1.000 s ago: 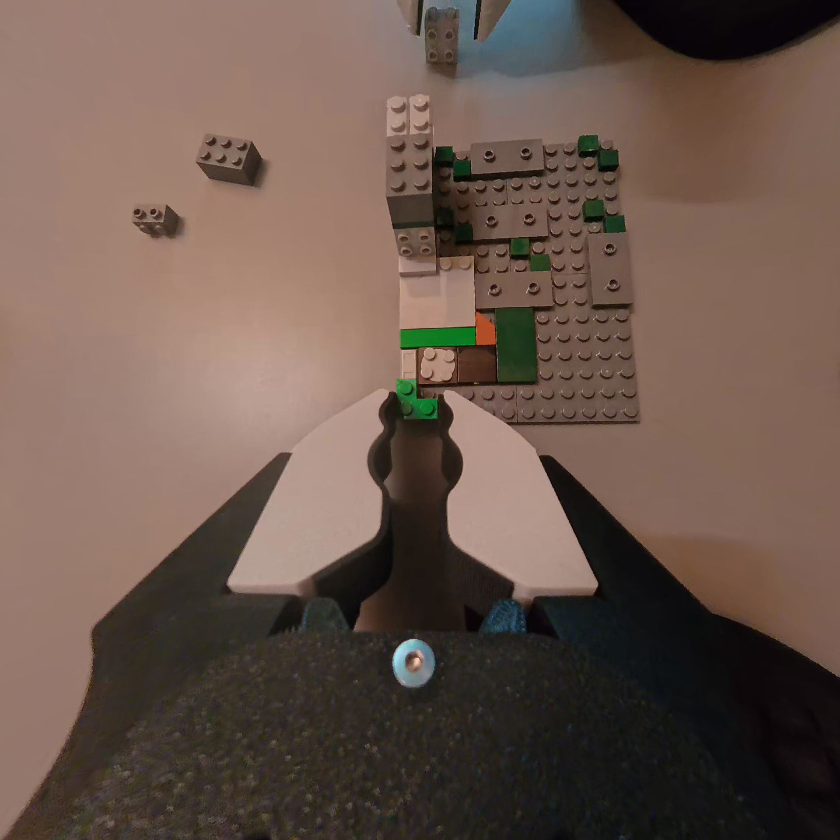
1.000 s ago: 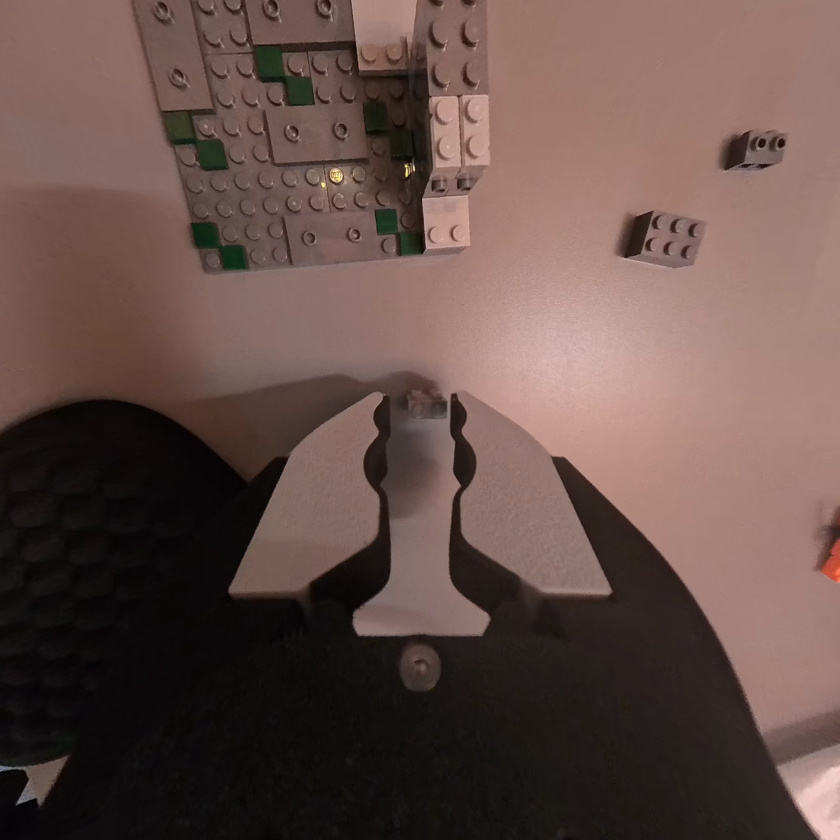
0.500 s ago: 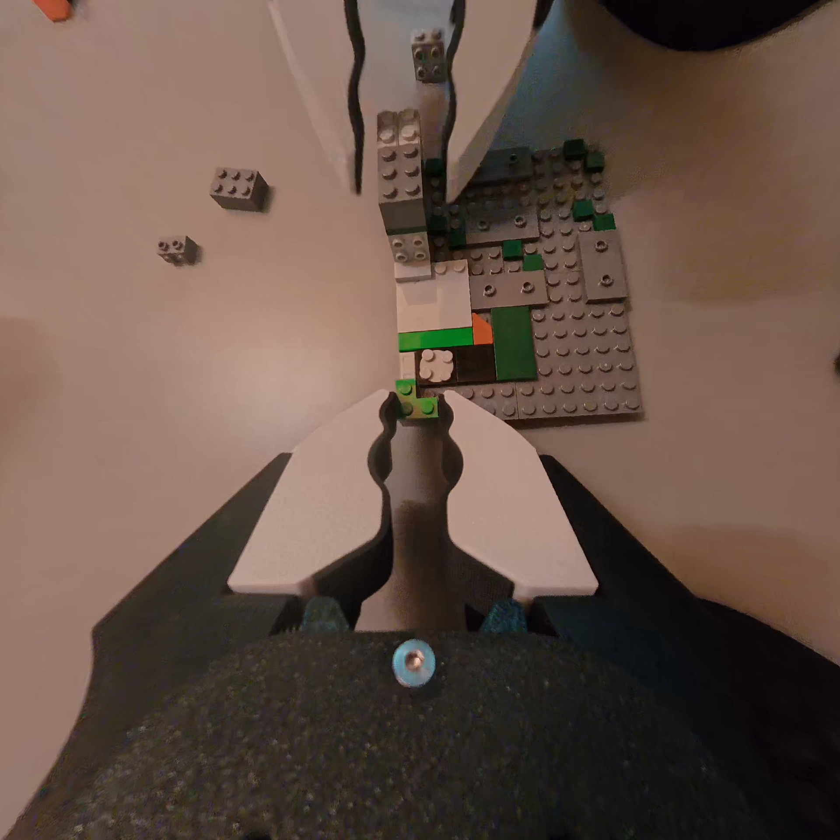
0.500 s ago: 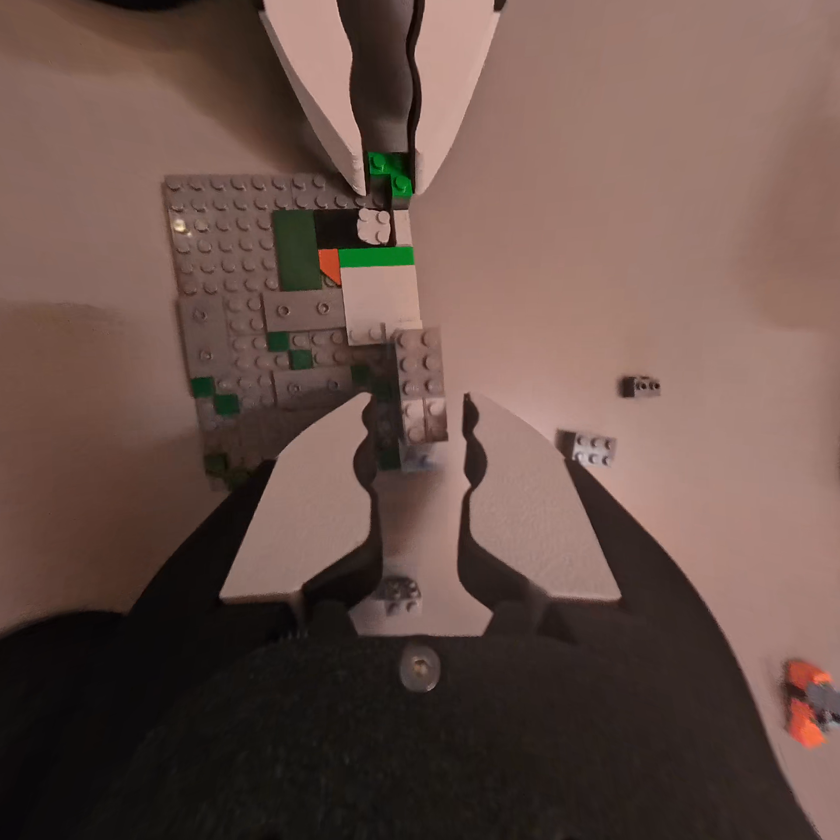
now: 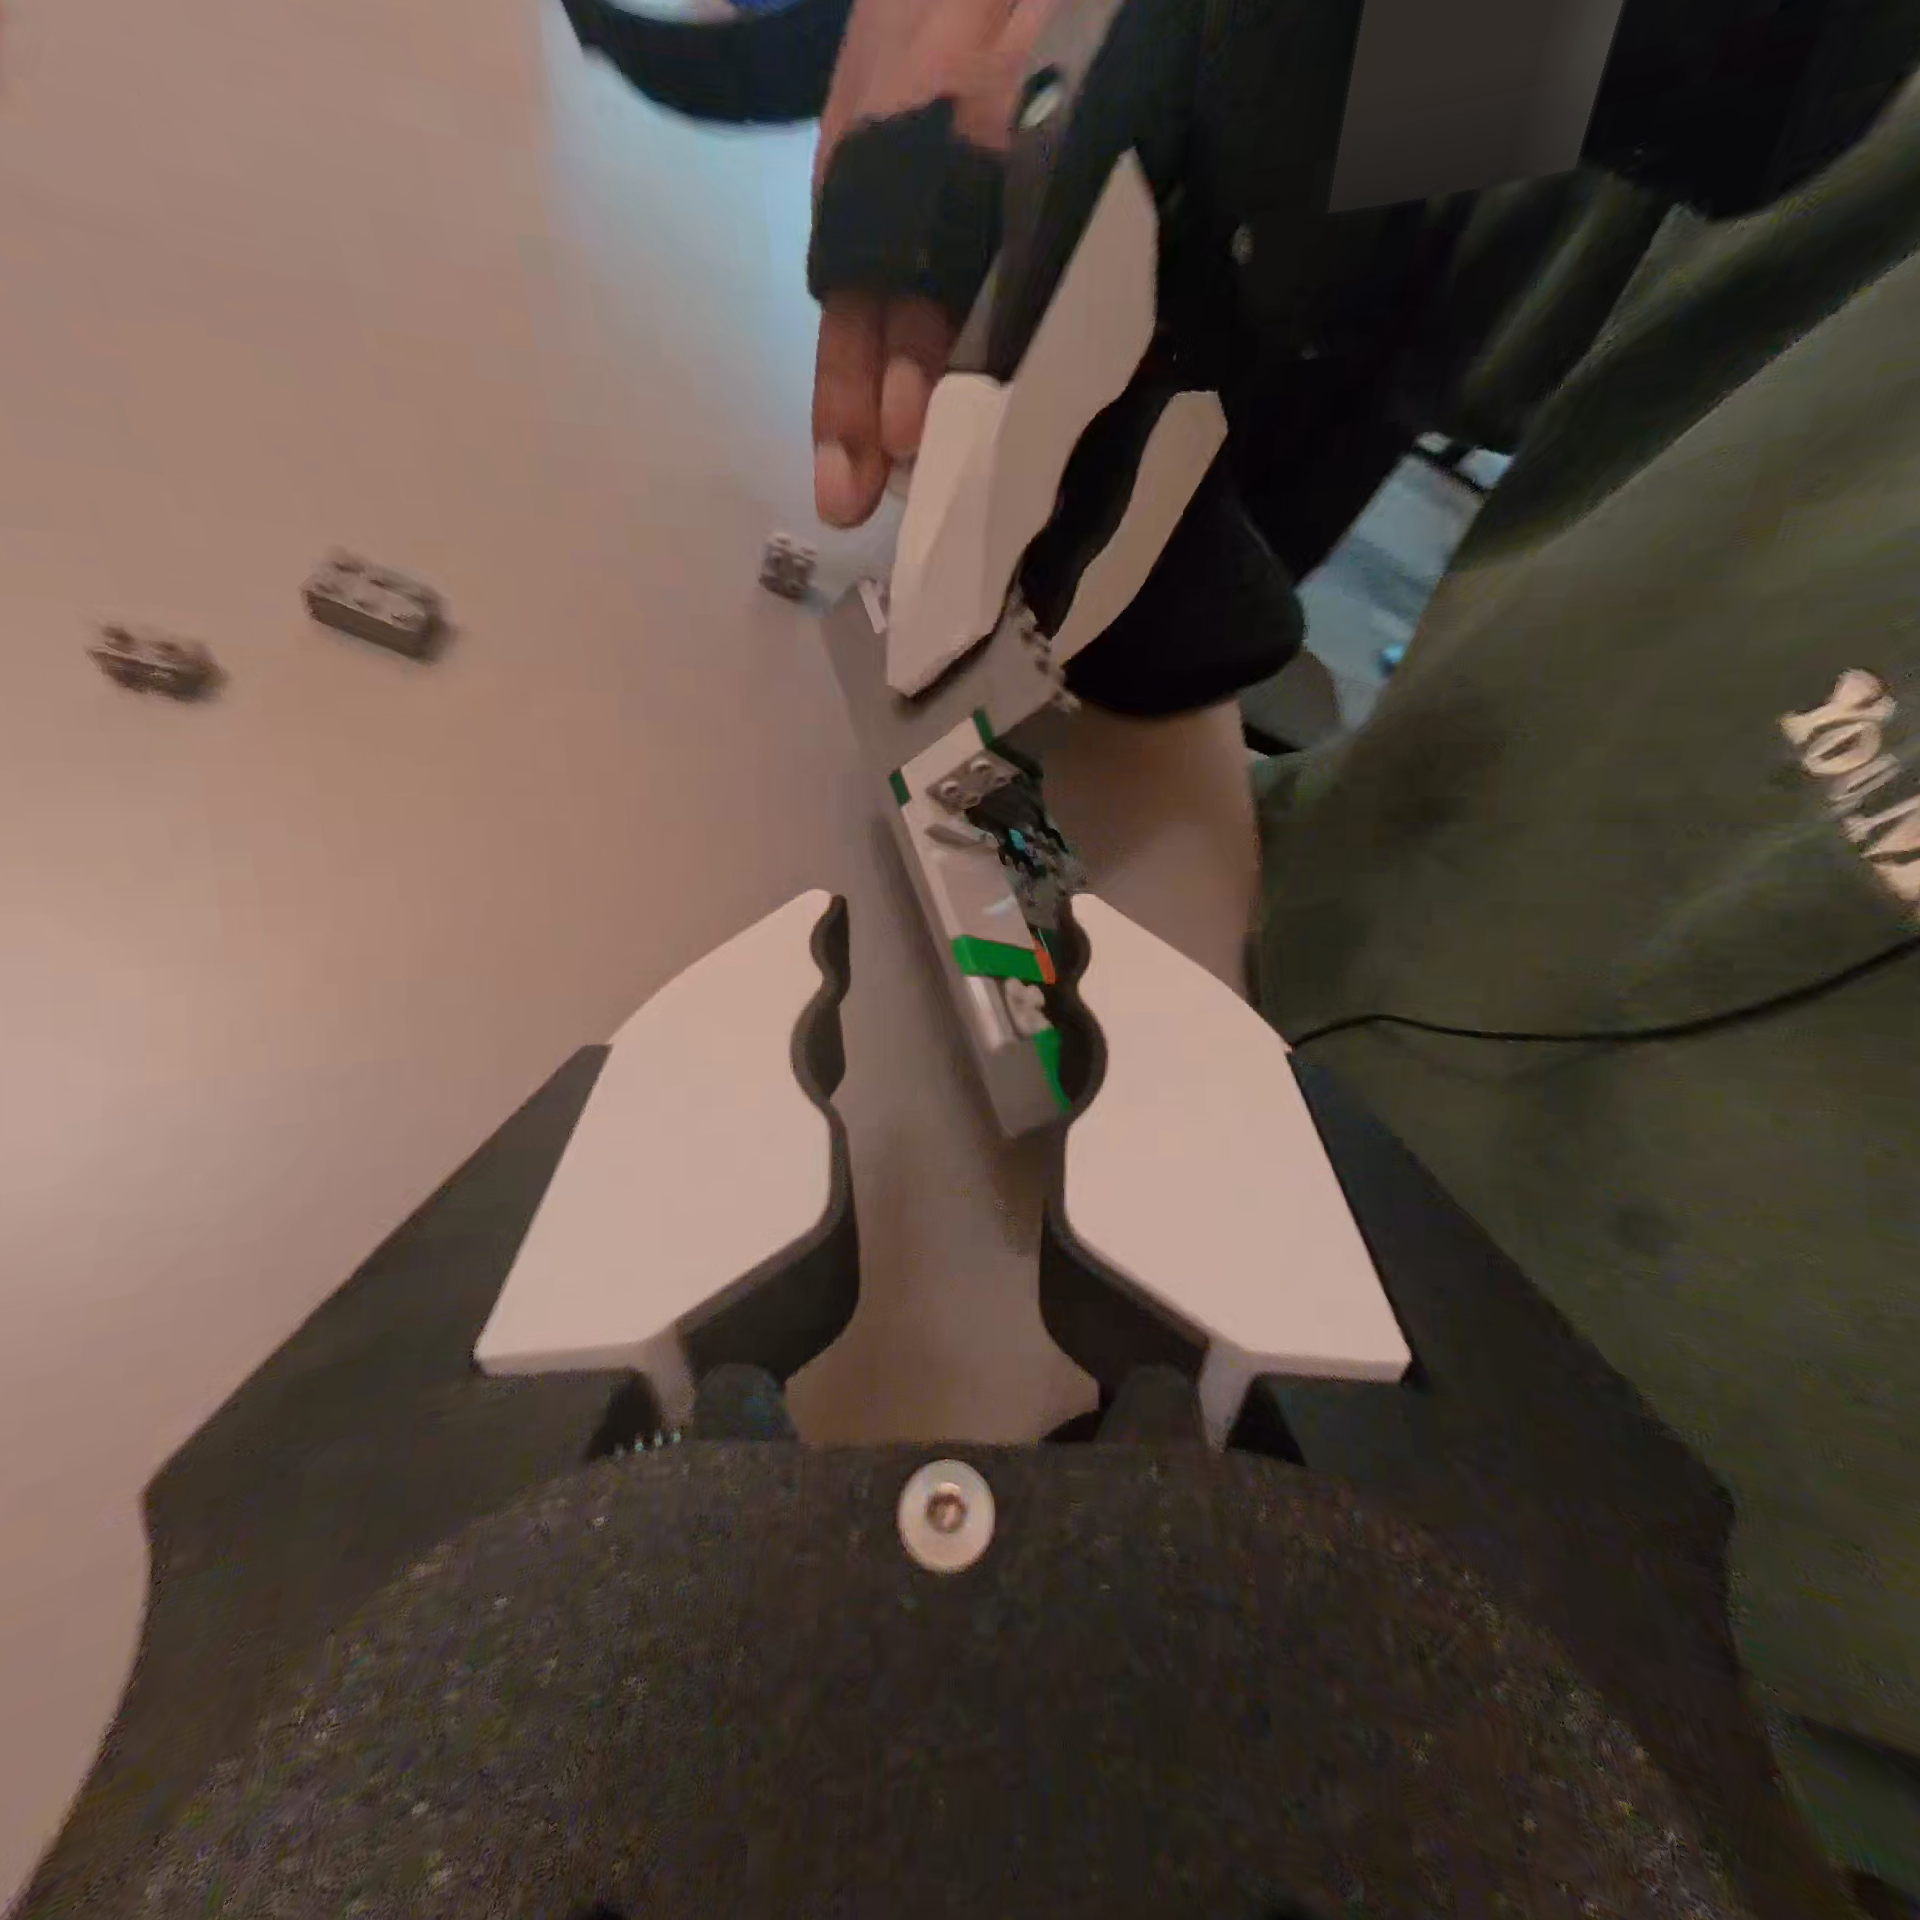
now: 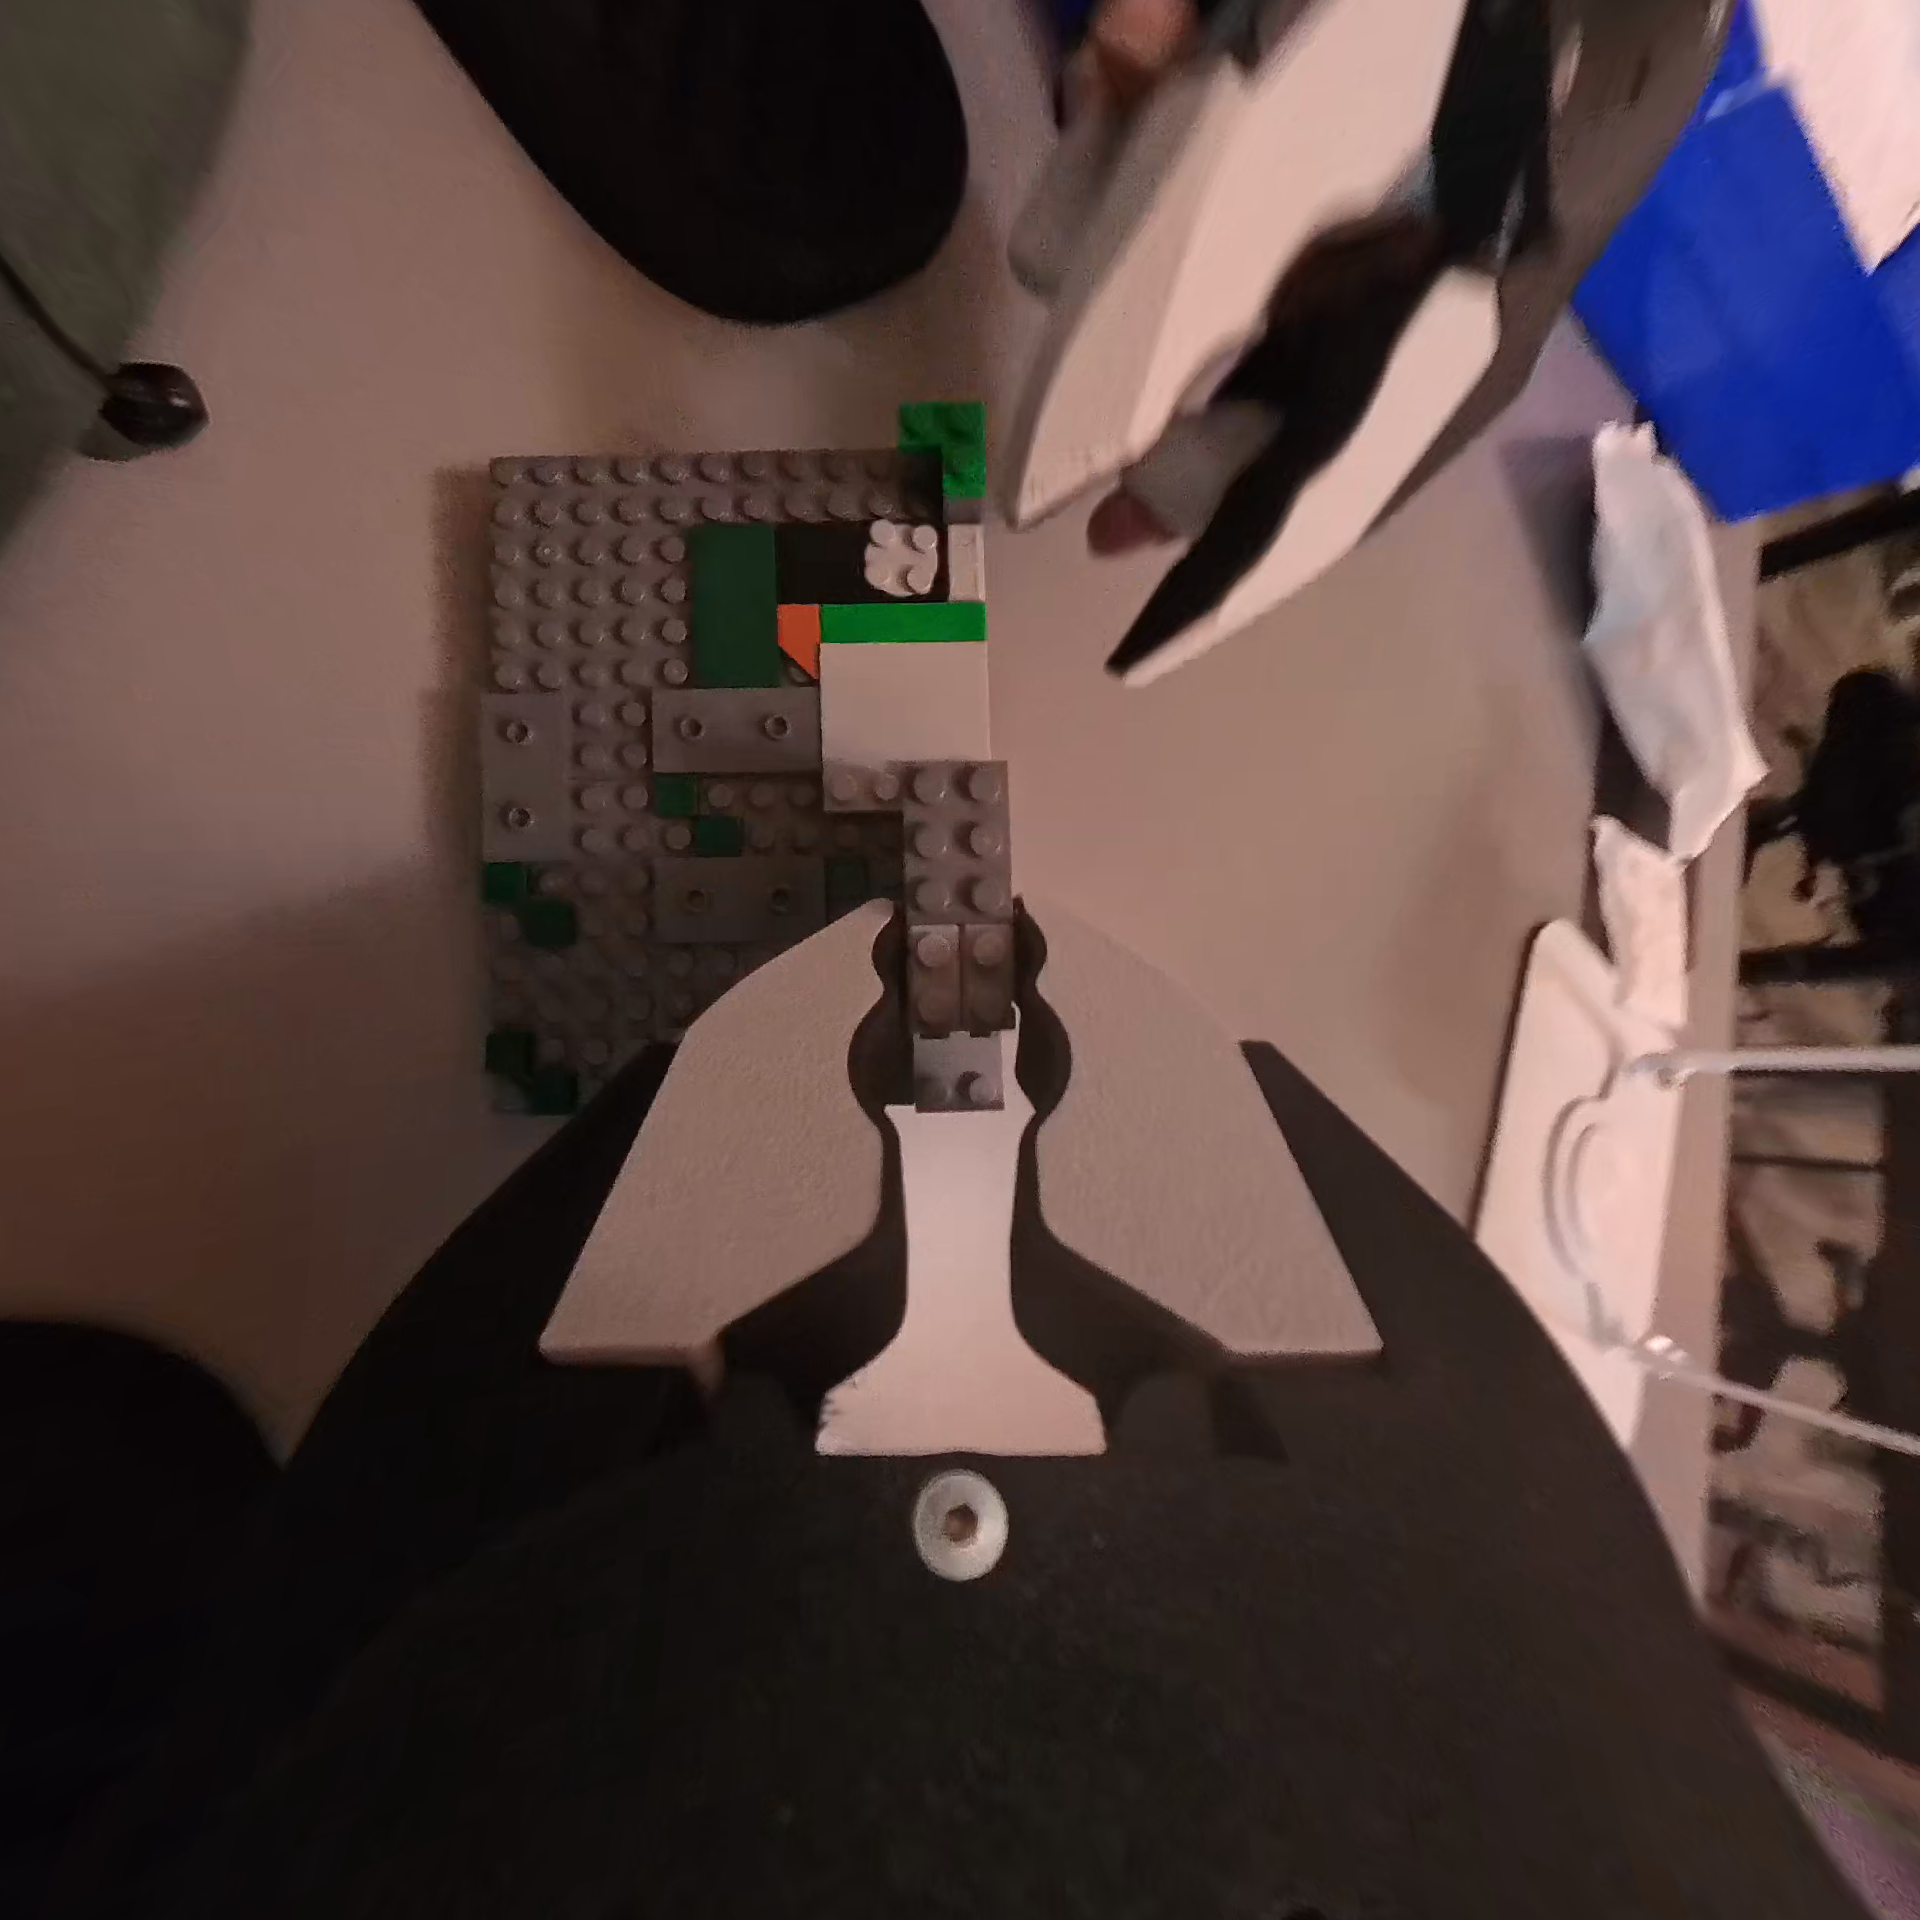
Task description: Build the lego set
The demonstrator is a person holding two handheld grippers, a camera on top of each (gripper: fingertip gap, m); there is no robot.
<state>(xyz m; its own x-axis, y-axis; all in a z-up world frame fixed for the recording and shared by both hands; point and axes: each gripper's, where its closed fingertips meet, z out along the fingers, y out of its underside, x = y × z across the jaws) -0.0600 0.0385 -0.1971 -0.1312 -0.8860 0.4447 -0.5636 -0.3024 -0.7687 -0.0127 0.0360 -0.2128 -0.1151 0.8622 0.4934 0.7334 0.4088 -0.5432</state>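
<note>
The grey baseplate (image 6: 582, 582) carries grey tiles, dark green bits, a white tile, green and orange pieces and a grey brick stack (image 6: 956, 852) along its right edge. My right gripper (image 6: 956, 914) is shut on the near end of that stack. A bright green corner piece (image 6: 945, 447) sits at the plate's far right corner. My left gripper (image 5: 956, 925) is open and empty. In its view the baseplate (image 5: 868, 675) is nearly edge-on and tilted, its near end by my right finger, with the right gripper (image 5: 987, 675) clamped on its far end. The left gripper (image 6: 1081, 582) shows blurred beside the plate's far corner.
Loose grey bricks lie on the table: a larger one (image 5: 376, 608), a small one (image 5: 156, 660) and a small one (image 5: 787, 566) by the person's hand (image 5: 873, 395). A black object (image 6: 727, 156), a blue thing (image 6: 1745, 312) and white paper (image 6: 1662, 644) lie beyond and right. Across from one pair of fingers to the other is roughly 6 cm.
My left gripper let go of the green corner piece, now on the plate's corner, and opened wide. My right gripper closed on the grey stack. The plate now looks tilted in the left view.
</note>
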